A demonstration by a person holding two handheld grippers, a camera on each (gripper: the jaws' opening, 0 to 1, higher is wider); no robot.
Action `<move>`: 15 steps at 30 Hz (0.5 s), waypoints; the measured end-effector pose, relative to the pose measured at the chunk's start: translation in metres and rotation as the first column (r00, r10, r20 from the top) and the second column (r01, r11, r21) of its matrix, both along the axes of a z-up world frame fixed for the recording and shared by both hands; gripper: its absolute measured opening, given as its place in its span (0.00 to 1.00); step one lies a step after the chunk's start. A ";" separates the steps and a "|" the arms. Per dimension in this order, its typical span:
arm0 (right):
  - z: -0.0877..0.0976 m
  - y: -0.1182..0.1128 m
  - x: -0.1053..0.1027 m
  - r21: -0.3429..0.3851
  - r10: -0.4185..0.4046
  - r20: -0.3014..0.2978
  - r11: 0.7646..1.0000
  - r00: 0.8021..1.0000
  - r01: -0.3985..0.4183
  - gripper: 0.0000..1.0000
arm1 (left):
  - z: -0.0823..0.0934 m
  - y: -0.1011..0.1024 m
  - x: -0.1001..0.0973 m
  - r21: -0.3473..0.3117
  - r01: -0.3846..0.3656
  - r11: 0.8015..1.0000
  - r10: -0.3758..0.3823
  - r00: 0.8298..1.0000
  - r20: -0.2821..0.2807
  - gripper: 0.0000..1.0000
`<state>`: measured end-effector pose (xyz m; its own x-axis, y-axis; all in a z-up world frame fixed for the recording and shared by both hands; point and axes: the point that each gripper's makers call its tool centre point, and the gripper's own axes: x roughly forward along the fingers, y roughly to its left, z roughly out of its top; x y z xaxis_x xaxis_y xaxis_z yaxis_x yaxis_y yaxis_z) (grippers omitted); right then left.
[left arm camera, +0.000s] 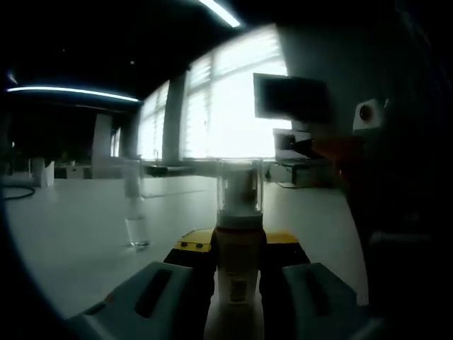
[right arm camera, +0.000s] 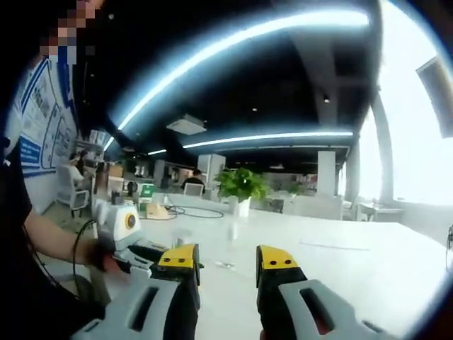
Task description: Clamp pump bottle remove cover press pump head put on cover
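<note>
My left gripper (left arm camera: 238,248) is shut on the pump bottle (left arm camera: 239,273), which stands upright between its yellow-tipped jaws. A clear cover (left arm camera: 239,185) sits over the pump head on top of the bottle. In the right gripper view my right gripper (right arm camera: 226,273) stands open over the white table (right arm camera: 368,262), with nothing between its jaws. The left gripper (right arm camera: 138,253) comes into that view from the left, held by a person's hand (right arm camera: 99,255). The bottle is too small and blurred to pick out there.
A slim clear bottle (left arm camera: 136,212) stands on the white table (left arm camera: 64,227), left of the pump bottle. A dark bulk with an orange part (left arm camera: 340,152) fills the right side near the cover. A monitor (left arm camera: 290,95) stands by the bright windows. A potted plant (right arm camera: 241,185) sits far back.
</note>
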<state>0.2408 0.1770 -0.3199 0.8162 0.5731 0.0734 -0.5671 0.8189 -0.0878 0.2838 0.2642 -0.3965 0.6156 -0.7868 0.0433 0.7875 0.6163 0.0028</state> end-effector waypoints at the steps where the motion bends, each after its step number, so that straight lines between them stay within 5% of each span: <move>1: -0.001 -0.002 0.000 0.002 -0.002 0.000 1.000 1.000 0.002 0.26 | 0.000 0.000 0.000 0.000 0.000 1.000 0.000 1.000 0.000 0.14; 15: -0.035 -0.035 0.015 0.034 -0.022 -0.018 0.999 1.000 0.022 0.25 | 0.001 0.000 -0.001 0.003 -0.003 1.000 0.003 1.000 0.003 0.14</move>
